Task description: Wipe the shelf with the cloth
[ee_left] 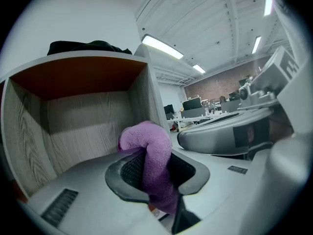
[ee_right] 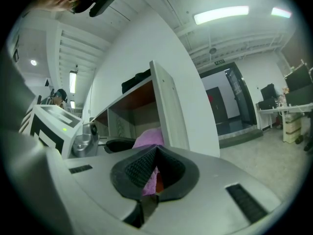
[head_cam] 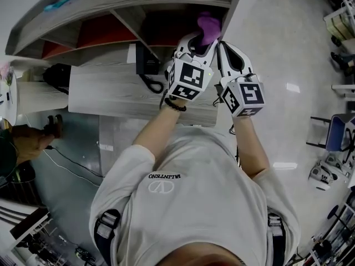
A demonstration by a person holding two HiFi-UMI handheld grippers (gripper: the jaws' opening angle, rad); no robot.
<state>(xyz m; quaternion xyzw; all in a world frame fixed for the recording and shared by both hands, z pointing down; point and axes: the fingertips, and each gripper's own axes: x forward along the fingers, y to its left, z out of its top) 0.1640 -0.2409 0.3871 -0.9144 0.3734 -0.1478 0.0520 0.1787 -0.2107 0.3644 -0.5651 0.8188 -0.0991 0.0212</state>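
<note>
Shelf (head_cam: 111, 5) fills the top of my head view: wood-grain boards, orange-red panels inside. The wood-grain worktop (head_cam: 111, 93) sits below it. There's a black phone (head_cam: 147, 62) at the back of the worktop, under the shelf, and a dark bundle (ee_left: 88, 46) lies on the shelf top. Both arms are raised to the shelf's right-hand compartment, and the two marker cubes are side by side. The left hand-held gripper (ee_left: 151, 169) is clamped on the purple cloth (ee_left: 146, 141). The cloth bunches up out of the pads and folds over to the left, at the mouth of that compartment and close to its right wall. I can't tell whether it touches any board. The right hand-held gripper (ee_right: 154, 174) sits just beside the left one, tip against the same cloth lump. Its pads meet at the tip, with a thin strip of purple pinched in the gap behind. It lines up with the shelf's right side panel, outside the compartment.
</note>
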